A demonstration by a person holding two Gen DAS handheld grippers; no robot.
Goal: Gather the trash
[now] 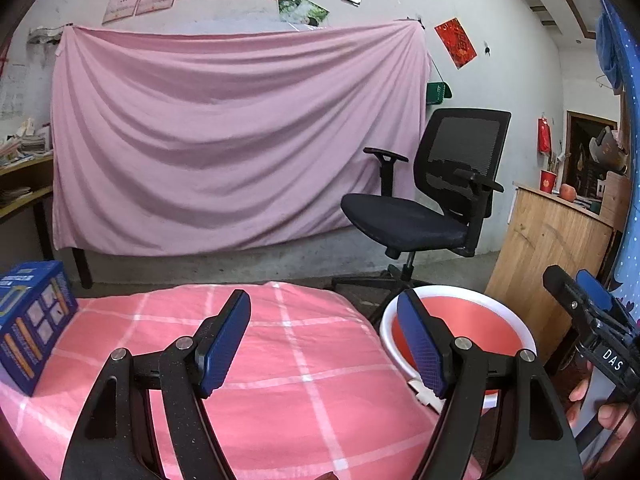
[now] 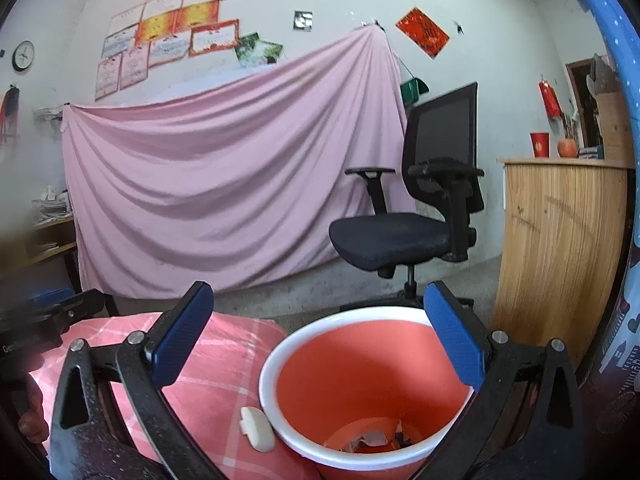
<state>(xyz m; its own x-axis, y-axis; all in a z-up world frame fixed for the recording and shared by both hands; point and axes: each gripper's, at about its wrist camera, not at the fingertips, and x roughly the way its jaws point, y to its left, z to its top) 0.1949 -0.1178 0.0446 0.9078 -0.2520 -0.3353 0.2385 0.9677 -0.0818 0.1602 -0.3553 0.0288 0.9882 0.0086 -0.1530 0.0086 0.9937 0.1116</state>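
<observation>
On the far left a blue box (image 1: 34,322) is cut off. The left gripper (image 1: 324,340) hangs open and empty over the pink checked cloth (image 1: 280,360). A white scrap (image 2: 257,428) touches the orange bin (image 2: 360,380), its trash half hidden, under the open right gripper (image 2: 320,336).

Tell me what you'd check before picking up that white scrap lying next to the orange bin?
1. Right gripper open and holding nothing: ok.
2. Left gripper open and holding nothing: ok.
3. White scrap in view on the pink checked cloth, beside the bin: ok.
4. Orange bin upright, mouth unobstructed, some trash already at the bottom: ok.
5. Scrap lined up between the right fingers: not ok, it lies left of centre.
6. Other trash left on the cloth: cannot tell, the grippers hide part of it.
</observation>
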